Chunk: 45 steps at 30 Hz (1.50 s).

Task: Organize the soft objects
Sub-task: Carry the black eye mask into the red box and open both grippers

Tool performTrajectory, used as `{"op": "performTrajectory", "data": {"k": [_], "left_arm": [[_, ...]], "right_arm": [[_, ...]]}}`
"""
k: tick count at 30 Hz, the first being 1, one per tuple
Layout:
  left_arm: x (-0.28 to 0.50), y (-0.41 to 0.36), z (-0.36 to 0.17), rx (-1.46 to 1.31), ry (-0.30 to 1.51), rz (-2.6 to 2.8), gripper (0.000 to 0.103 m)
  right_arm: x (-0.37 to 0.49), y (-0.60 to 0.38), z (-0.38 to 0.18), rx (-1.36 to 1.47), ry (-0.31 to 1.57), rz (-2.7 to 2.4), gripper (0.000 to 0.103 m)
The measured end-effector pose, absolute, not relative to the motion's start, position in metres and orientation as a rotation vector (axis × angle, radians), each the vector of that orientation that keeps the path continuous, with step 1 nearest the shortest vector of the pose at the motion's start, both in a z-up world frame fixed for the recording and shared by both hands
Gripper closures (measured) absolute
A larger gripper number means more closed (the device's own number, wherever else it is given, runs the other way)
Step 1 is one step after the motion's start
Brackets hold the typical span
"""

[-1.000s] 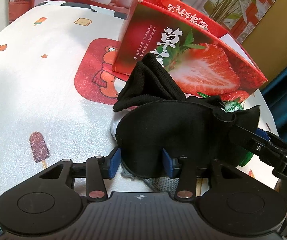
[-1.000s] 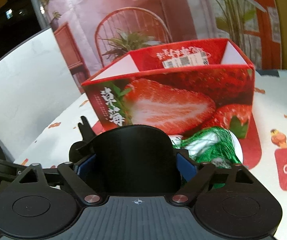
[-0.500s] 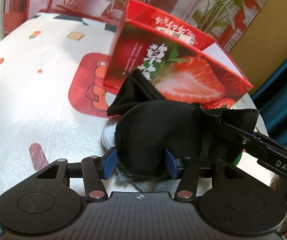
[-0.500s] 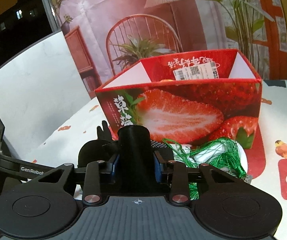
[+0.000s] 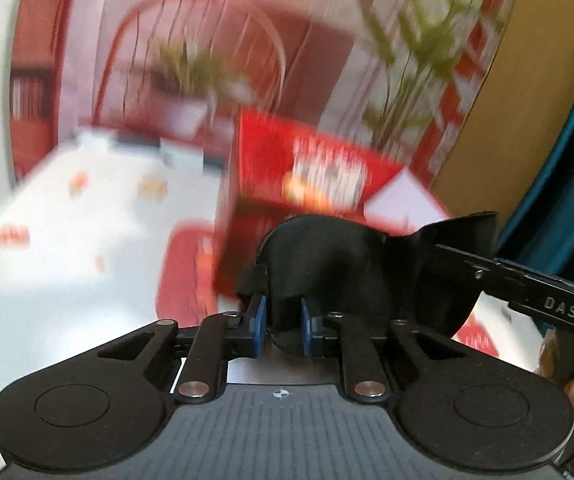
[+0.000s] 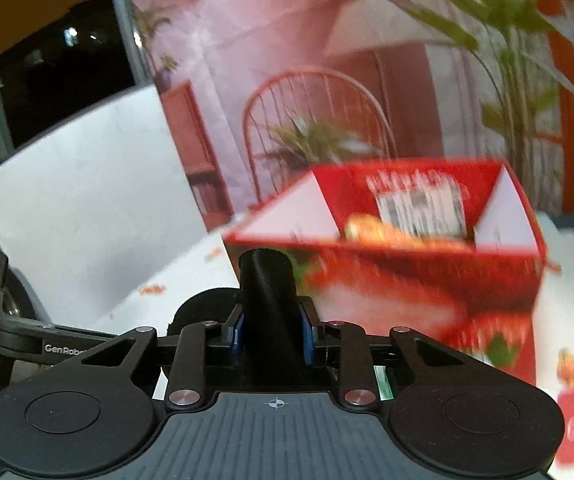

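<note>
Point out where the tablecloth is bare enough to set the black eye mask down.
Bare white tablecloth lies left of the strawberry box, and more right of it beside the red bird print. In front of the box it is crowded: both tools, left and right, pinch the eye mask.

Your mask (image 5: 327,264) hangs between both grippers, in front of the box (image 6: 427,280). The box stands on the desk (image 5: 67,248), open upward, with something lying inside. Behind the desk stands a backdrop (image 6: 327,60).
</note>
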<state>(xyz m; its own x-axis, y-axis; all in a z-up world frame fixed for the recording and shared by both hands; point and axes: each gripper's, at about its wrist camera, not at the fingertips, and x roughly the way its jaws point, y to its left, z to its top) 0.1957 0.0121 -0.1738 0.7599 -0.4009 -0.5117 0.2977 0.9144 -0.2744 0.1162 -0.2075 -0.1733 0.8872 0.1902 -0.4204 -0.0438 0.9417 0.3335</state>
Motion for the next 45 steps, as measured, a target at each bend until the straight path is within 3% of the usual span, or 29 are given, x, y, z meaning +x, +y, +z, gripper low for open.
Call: {"op": "performTrajectory", "data": {"k": [8,13,20,32,43,45], "left_arm": [[0.216,0.009,-0.108,-0.155,0.394,-0.341,0.088],[0.254,-0.018,-0.088,-0.1,0.372,-0.361,0.088],[0.312,-0.063,-0.101,-0.004,0.512,-0.446,0.088],[0.372,-0.106,-0.171,0.106,0.854,-0.455,0.088],[0.379,-0.099,-0.178,0.151,0.887,-0.422,0.085],[0.375,-0.099,-0.174,0.175,0.864,-0.409,0.081]], "right_arm": [[0.165,-0.219,-0.117,0.279,0.365,0.173,0.08],[0.198,-0.235,-0.096,0.238,0.361,0.132,0.08],[0.232,-0.283,-0.119,0.305,0.472,0.013,0.081],[0.266,-0.304,-0.202,0.347,0.77,-0.114,0.082],[0.278,-0.304,-0.222,0.413,0.846,-0.16,0.08],[0.277,-0.304,-0.221,0.395,0.846,-0.172,0.073]]}}
